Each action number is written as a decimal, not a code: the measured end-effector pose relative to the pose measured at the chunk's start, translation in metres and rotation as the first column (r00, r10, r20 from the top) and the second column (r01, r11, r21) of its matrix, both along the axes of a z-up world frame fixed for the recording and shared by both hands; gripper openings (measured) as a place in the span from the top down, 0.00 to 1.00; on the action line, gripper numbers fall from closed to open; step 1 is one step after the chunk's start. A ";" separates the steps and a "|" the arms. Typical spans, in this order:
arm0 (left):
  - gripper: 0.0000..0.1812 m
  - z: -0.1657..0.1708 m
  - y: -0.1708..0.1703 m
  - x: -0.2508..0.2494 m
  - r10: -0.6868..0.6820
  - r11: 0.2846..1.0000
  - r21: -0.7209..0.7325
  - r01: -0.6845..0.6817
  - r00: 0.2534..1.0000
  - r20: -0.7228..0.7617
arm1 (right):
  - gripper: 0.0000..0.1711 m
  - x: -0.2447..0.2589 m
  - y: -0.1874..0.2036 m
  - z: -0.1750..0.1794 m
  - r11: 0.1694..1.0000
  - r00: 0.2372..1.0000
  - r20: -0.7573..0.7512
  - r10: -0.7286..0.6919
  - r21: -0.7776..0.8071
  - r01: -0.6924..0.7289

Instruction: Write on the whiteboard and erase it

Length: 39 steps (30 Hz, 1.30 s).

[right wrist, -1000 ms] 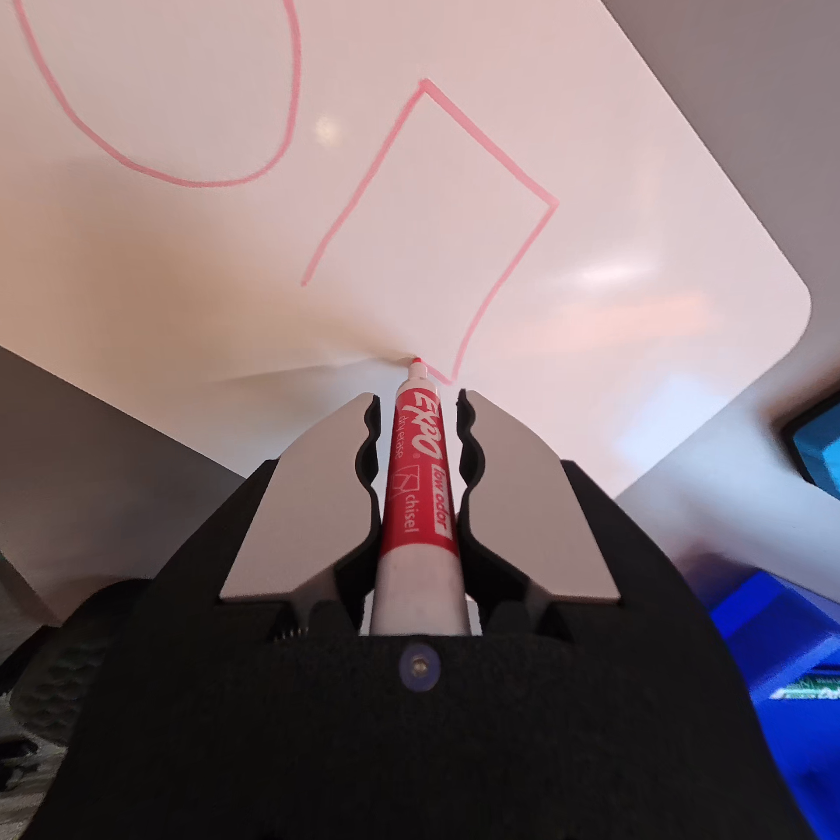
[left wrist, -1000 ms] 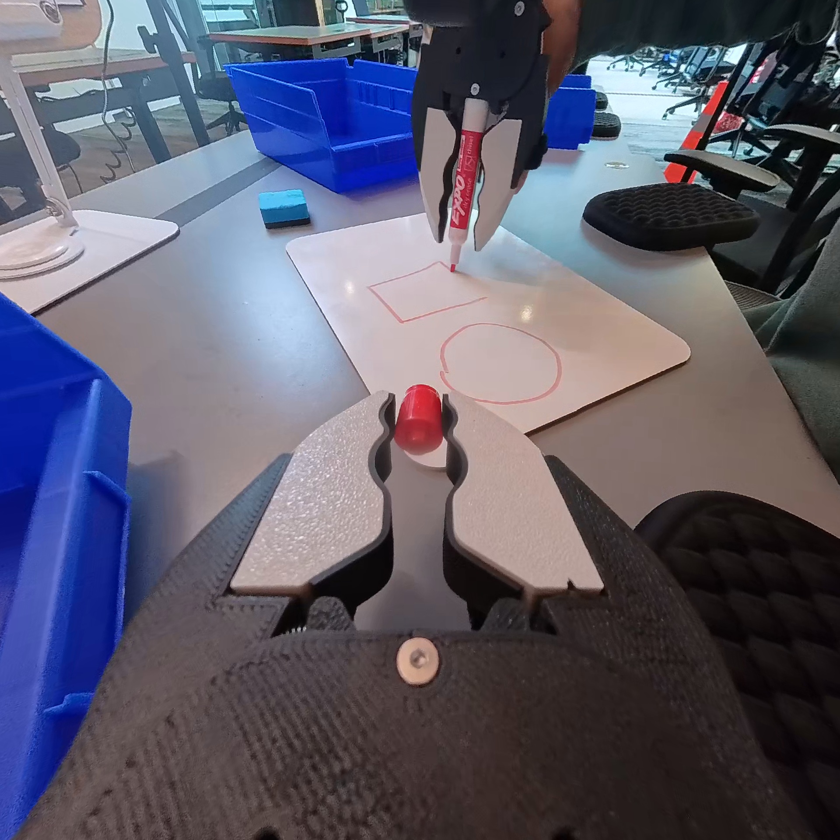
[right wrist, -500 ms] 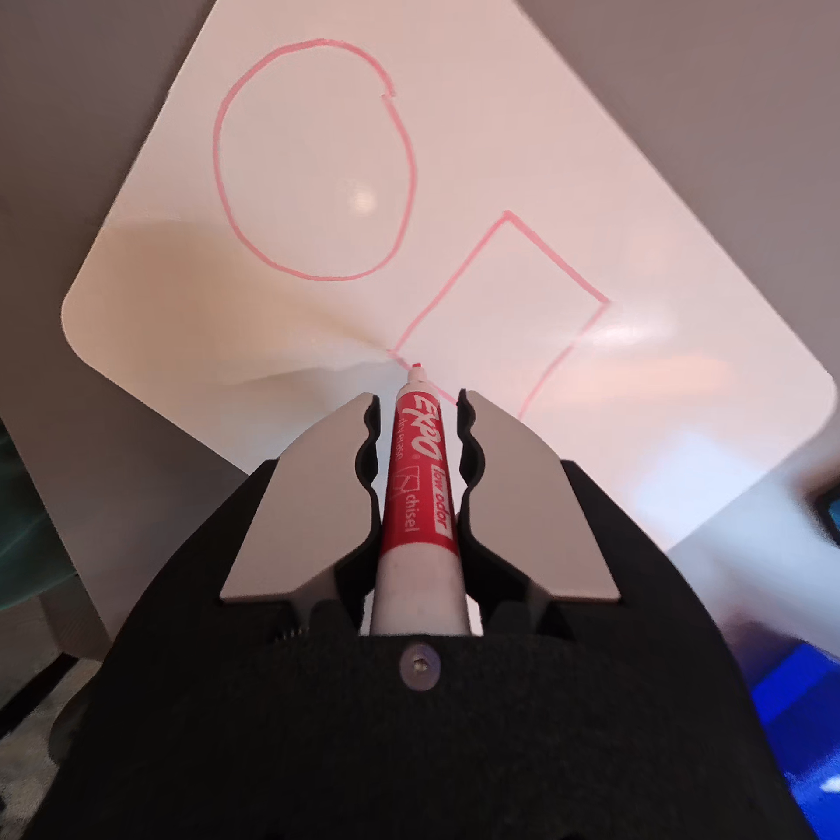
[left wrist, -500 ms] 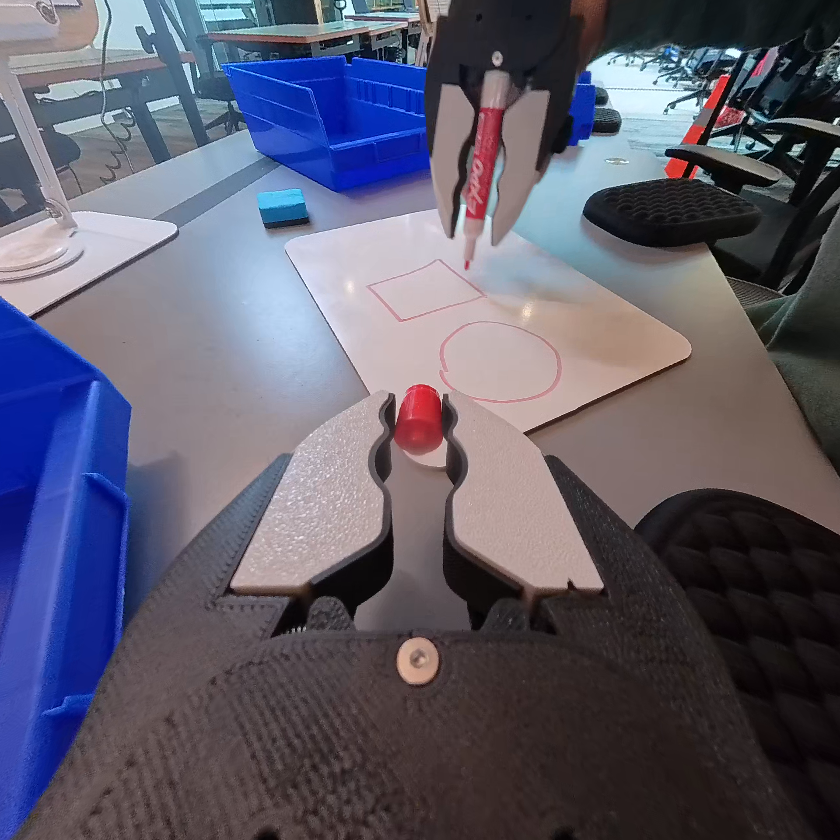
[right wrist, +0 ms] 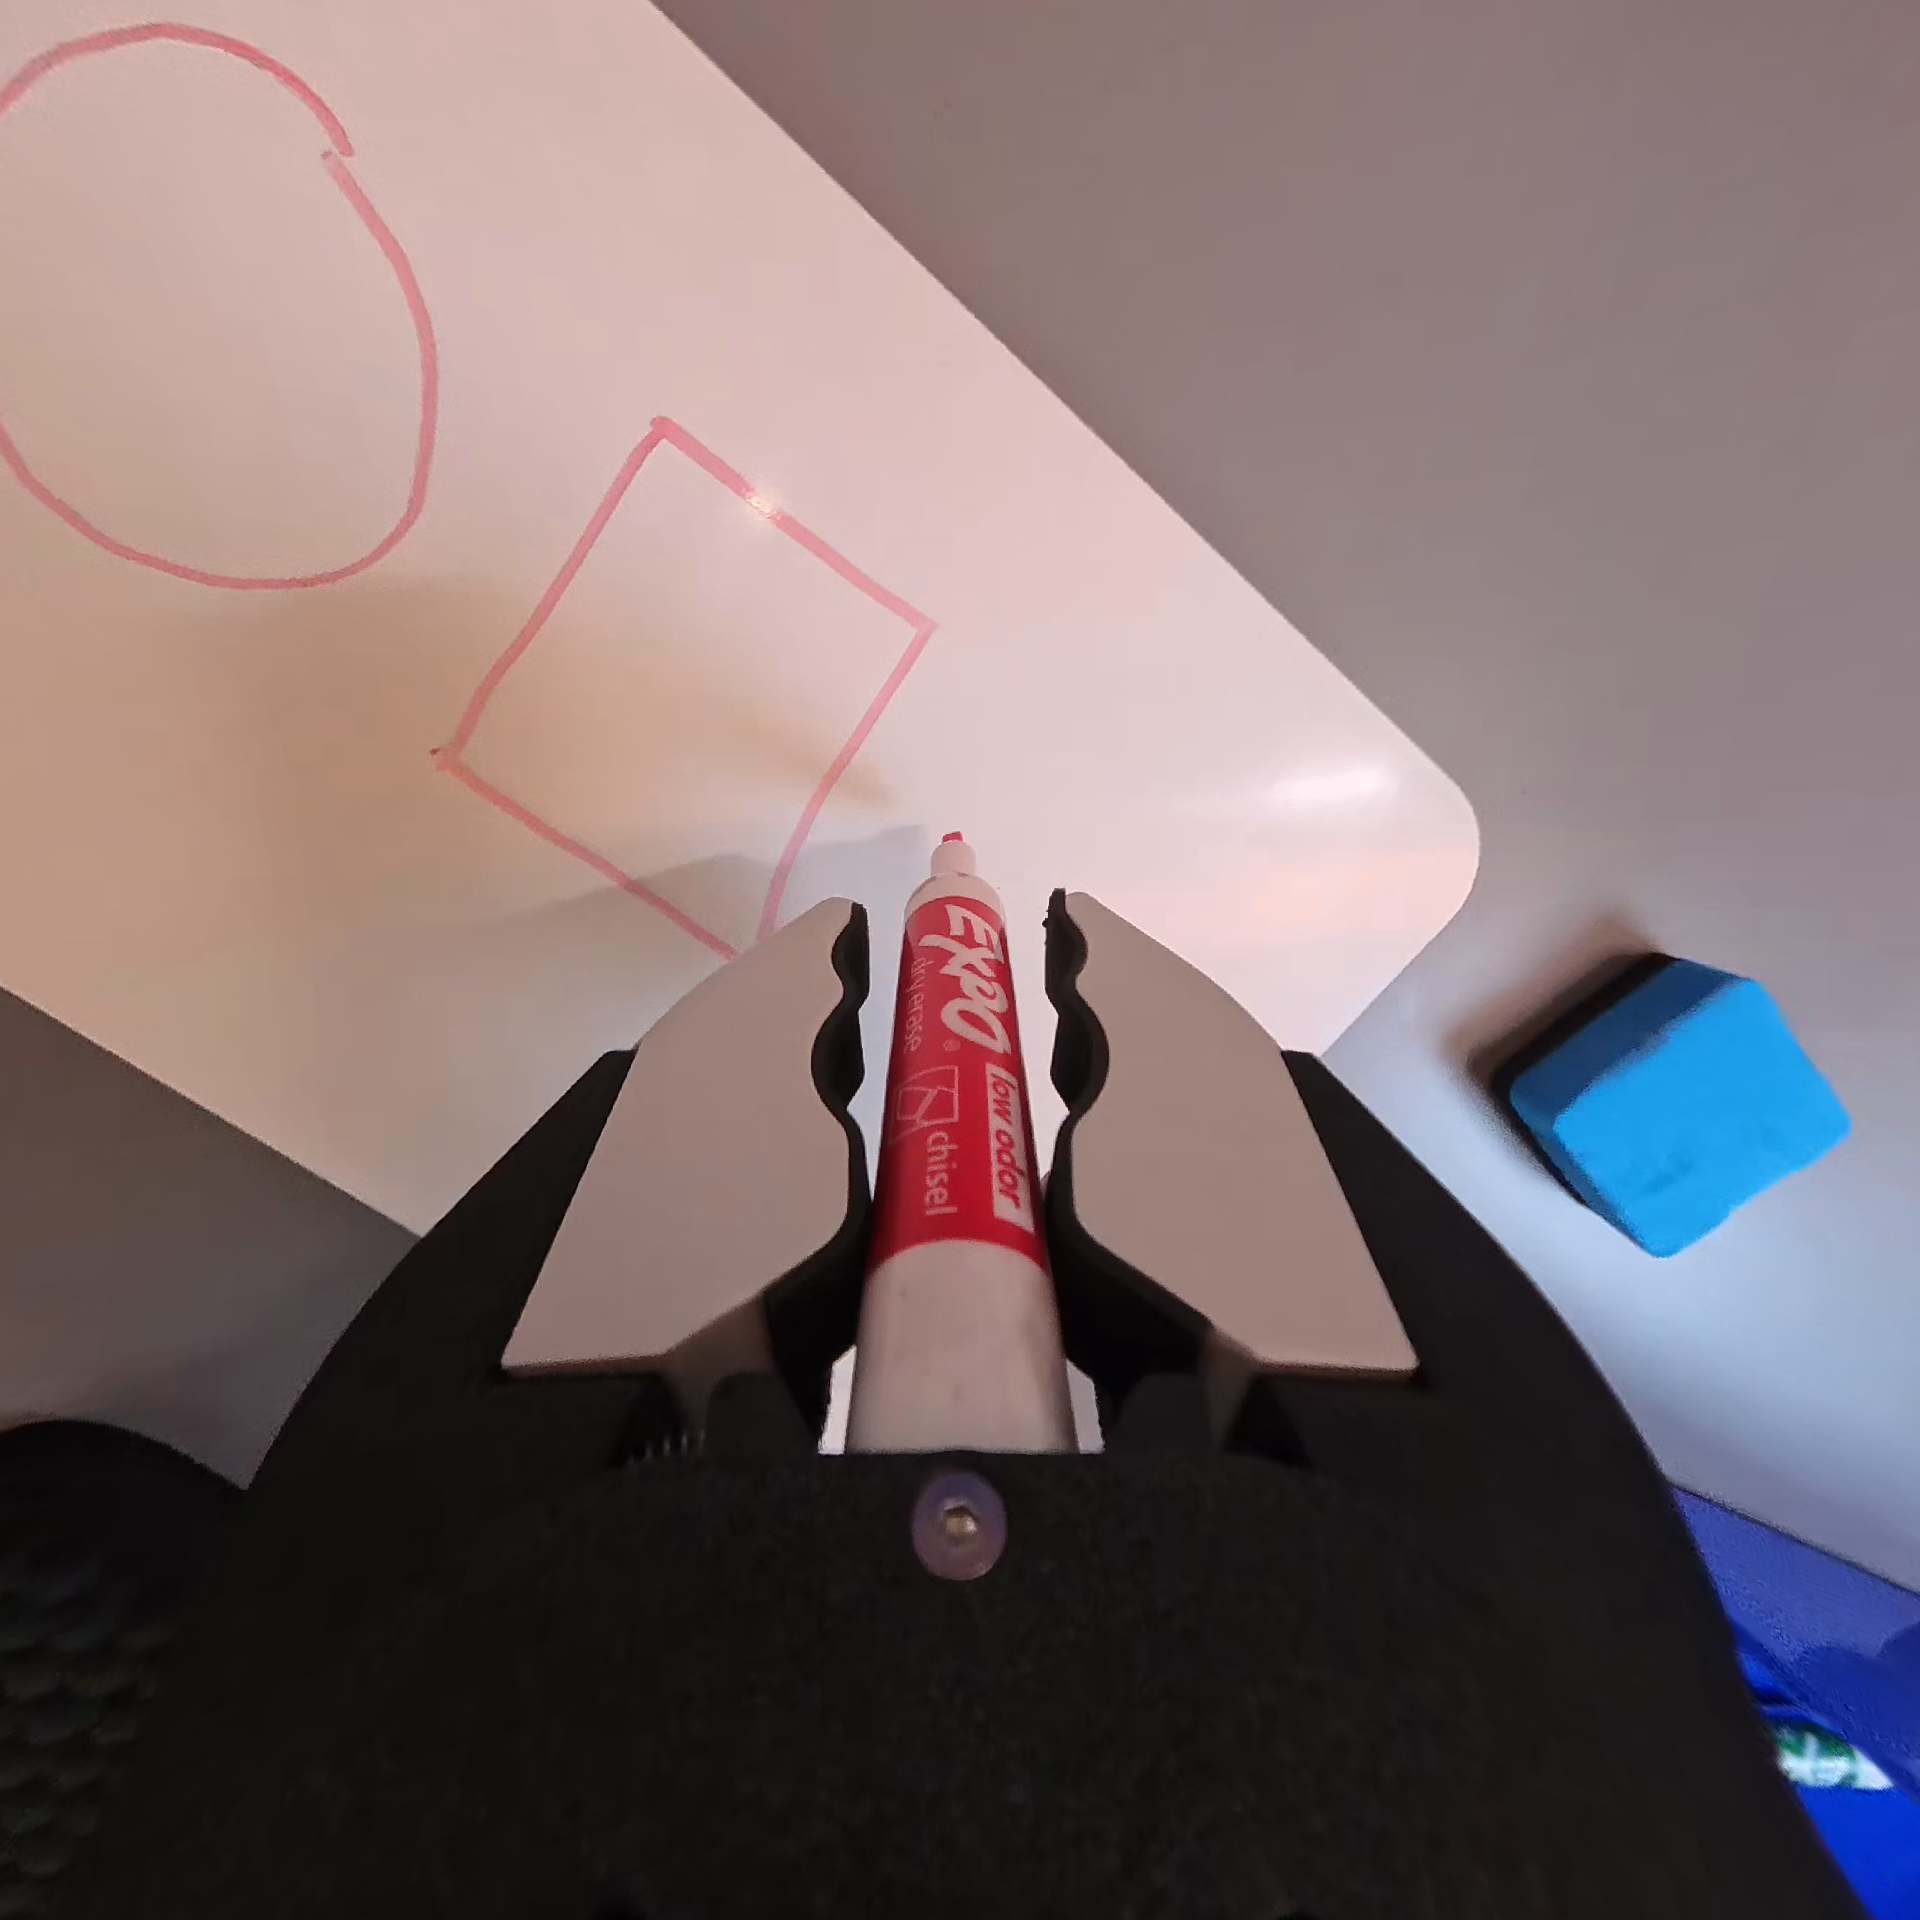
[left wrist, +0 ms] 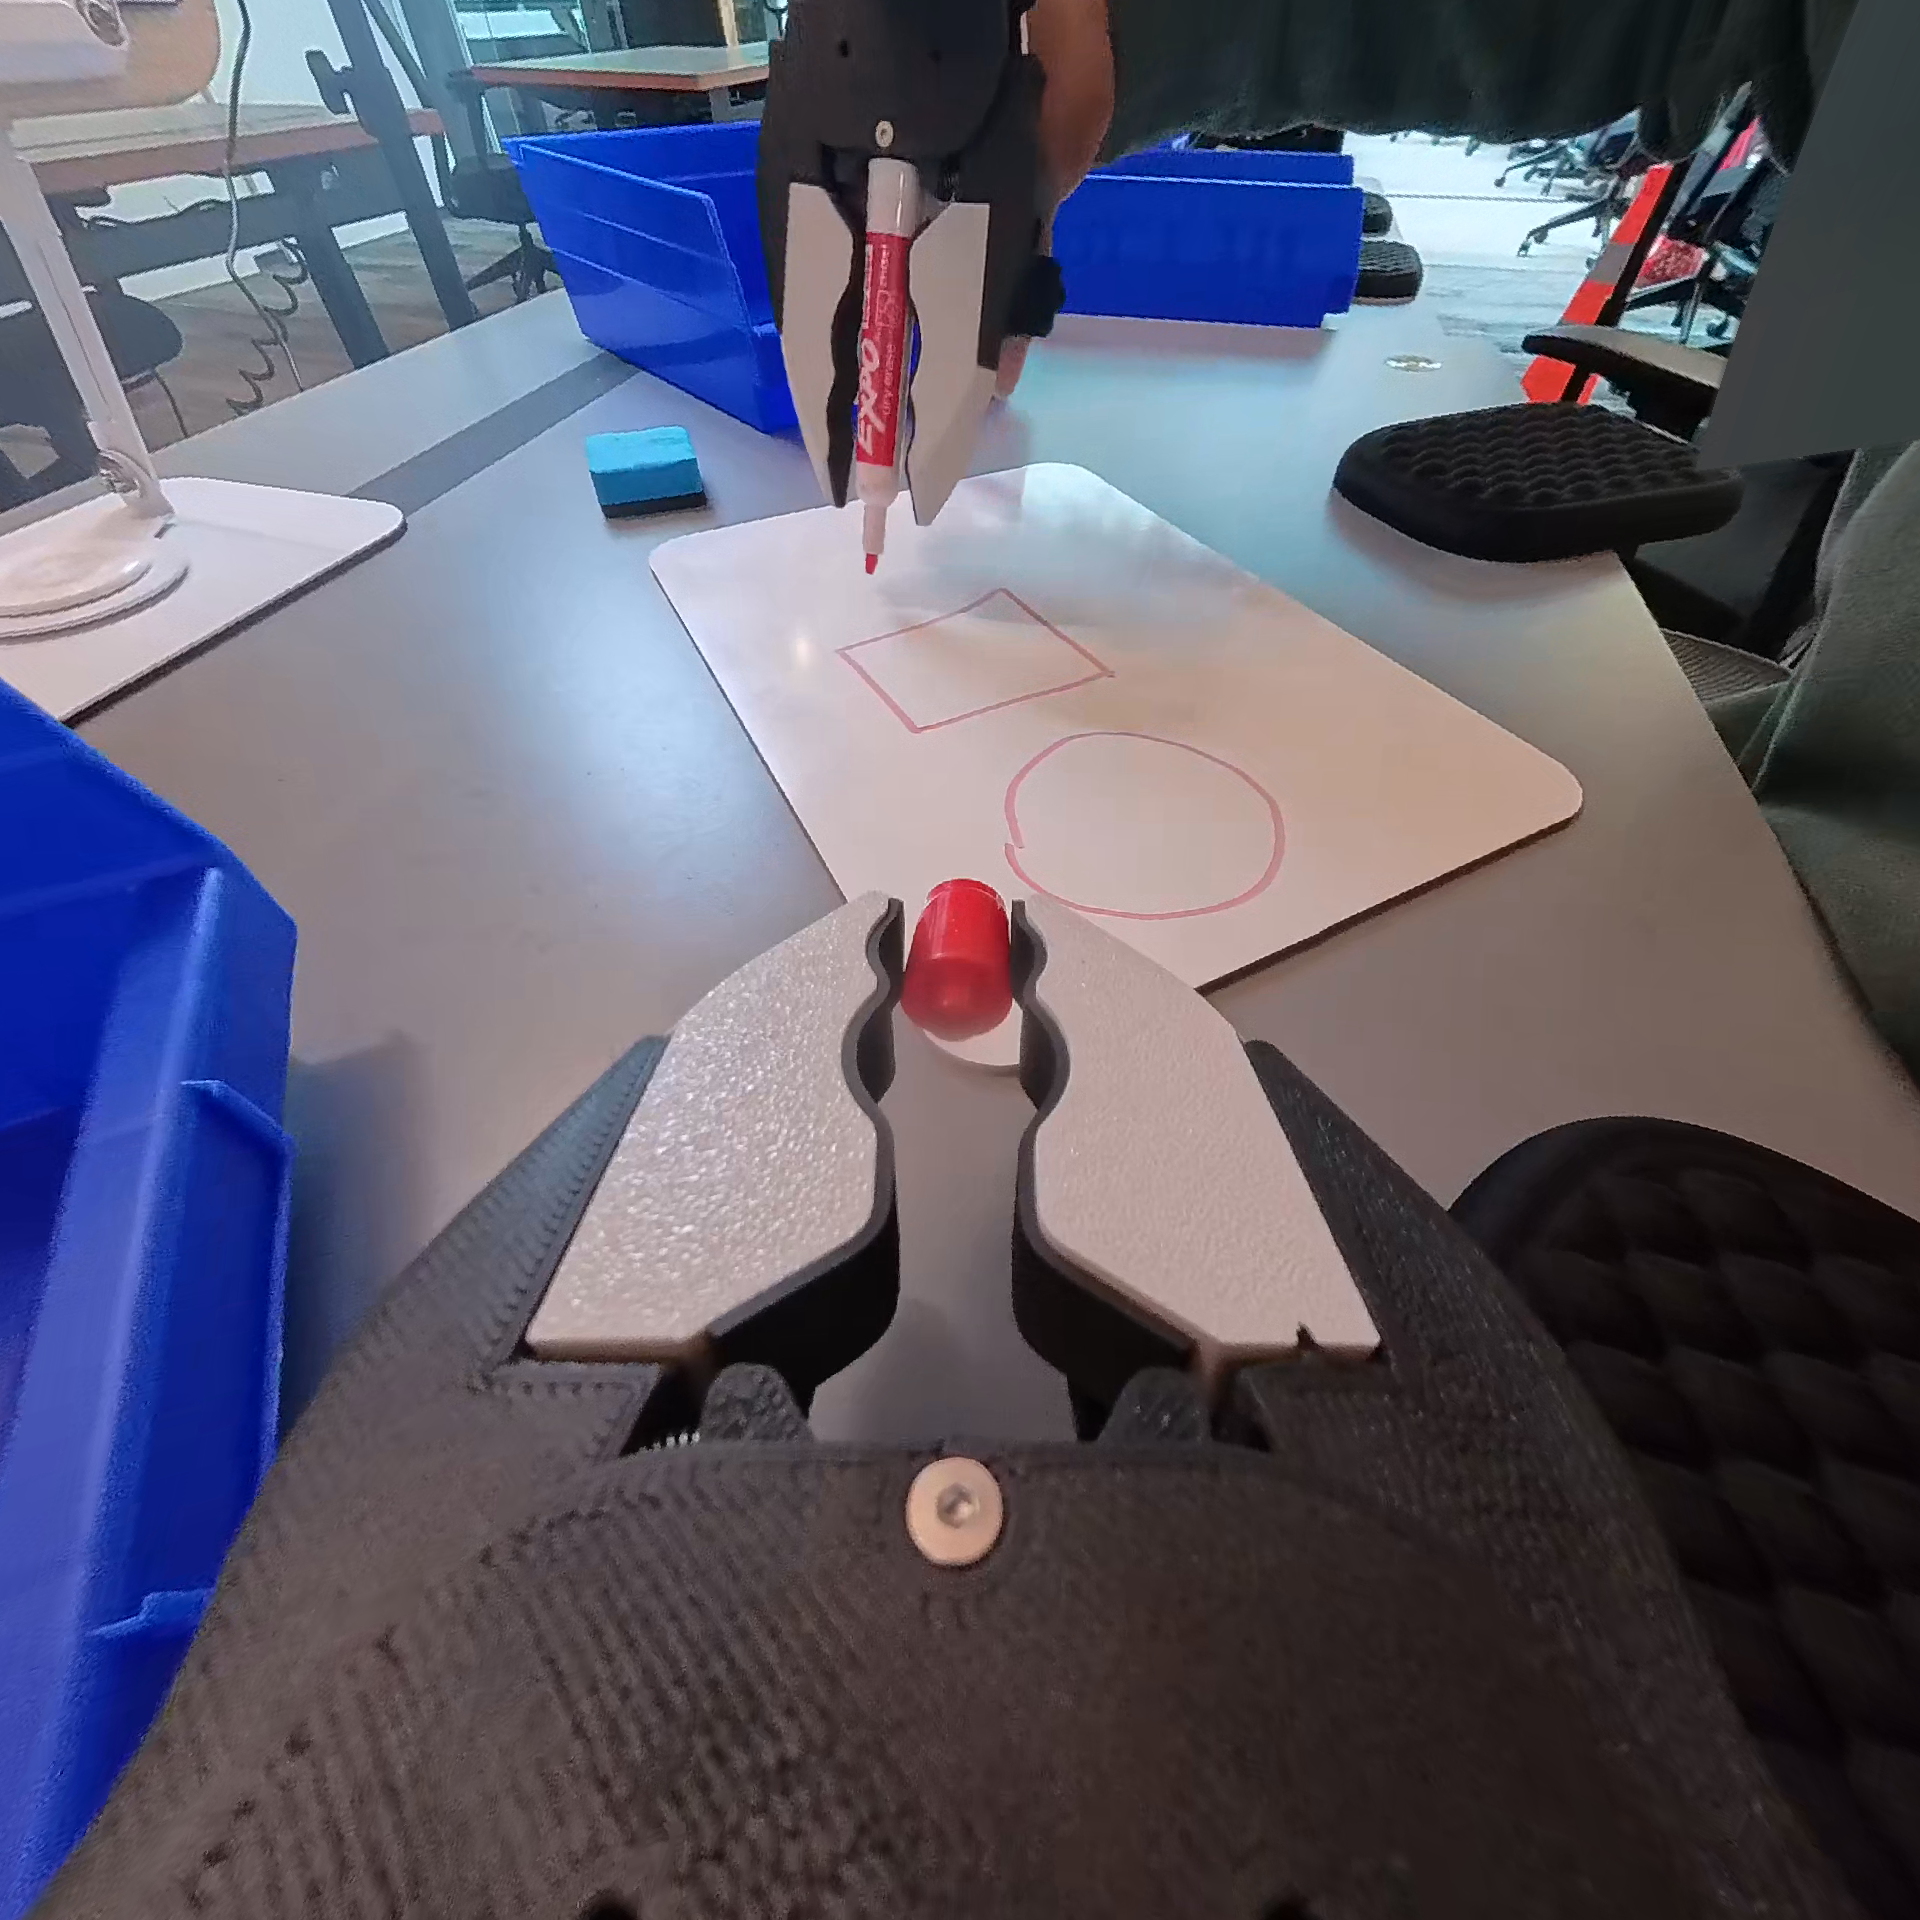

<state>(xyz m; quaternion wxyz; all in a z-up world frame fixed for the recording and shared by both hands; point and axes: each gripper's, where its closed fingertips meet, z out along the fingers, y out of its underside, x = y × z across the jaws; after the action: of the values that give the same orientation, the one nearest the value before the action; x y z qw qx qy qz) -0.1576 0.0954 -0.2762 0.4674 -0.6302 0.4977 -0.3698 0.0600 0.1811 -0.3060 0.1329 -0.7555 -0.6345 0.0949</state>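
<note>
A white whiteboard (left wrist: pixel 1382 717) lies flat on the grey table, with a red square (left wrist: pixel 971 660) and a red circle (left wrist: pixel 1143 826) drawn on it; it also shows in the right wrist view (right wrist: pixel 935 364). My right gripper (right wrist: pixel 956 909), also in the left wrist view (left wrist: pixel 878 504), is shut on a red marker (right wrist: pixel 961 1091), tip down, lifted above the board's far left corner. My left gripper (left wrist: pixel 951 914) is shut on the red marker cap (left wrist: pixel 956 971) at the board's near edge. A blue eraser (left wrist: pixel 644 470) lies left of the board, also in the right wrist view (right wrist: pixel 1673 1101).
A blue bin (left wrist: pixel 665 260) stands behind the board and another blue bin (left wrist: pixel 114 1091) at my near left. A white lamp base (left wrist: pixel 73 561) sits on a white pad at far left. Black chair armrests (left wrist: pixel 1538 478) border the table's right side. Across from one pair of fingers to the other is roughly 25 centimetres. From my right tips it is roughly 12 centimetres to the blue eraser (left wrist: pixel 644 470); from my left, 35 centimetres. My right wrist view (right wrist: pixel 1642 1054) looks at it from another angle.
The right gripper lifted the marker off the finished square and moved it left, toward the board's far left corner and the eraser. The left gripper and cap stayed still.
</note>
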 end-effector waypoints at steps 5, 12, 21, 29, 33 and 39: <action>0.89 0.000 0.000 0.000 0.001 1.000 0.003 -0.001 1.000 -0.001 | 0.80 -0.004 0.011 -0.005 1.000 1.000 0.022 0.020 -0.013 -0.020; 0.89 0.000 0.000 0.000 0.001 1.000 0.001 -0.001 1.000 0.001 | 0.81 -0.007 0.014 -0.007 0.999 0.998 0.038 0.039 -0.036 -0.038; 0.89 0.000 0.000 0.000 -0.001 1.000 0.003 0.001 1.000 -0.002 | 0.81 -0.005 -0.006 -0.011 0.994 0.996 0.047 0.079 -0.082 -0.075; 0.89 0.000 0.000 0.000 -0.001 1.000 0.003 0.001 1.000 -0.002 | 0.80 0.007 0.001 -0.012 0.997 0.995 0.079 0.058 -0.063 -0.053; 0.89 0.000 -0.001 0.000 -0.001 1.000 0.004 0.001 1.000 -0.003 | 0.81 0.022 0.011 -0.012 0.999 0.994 0.105 0.023 -0.046 -0.019; 0.89 0.000 0.000 0.000 0.001 1.000 0.001 -0.001 1.000 -0.003 | 0.81 0.030 0.017 -0.010 1.000 0.994 0.105 -0.001 -0.031 0.004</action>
<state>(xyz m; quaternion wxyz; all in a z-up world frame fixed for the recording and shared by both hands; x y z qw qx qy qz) -0.1577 0.0952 -0.2762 0.4671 -0.6307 0.4982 -0.3686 0.0899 0.1983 -0.3165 0.0876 -0.7621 -0.6382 0.0647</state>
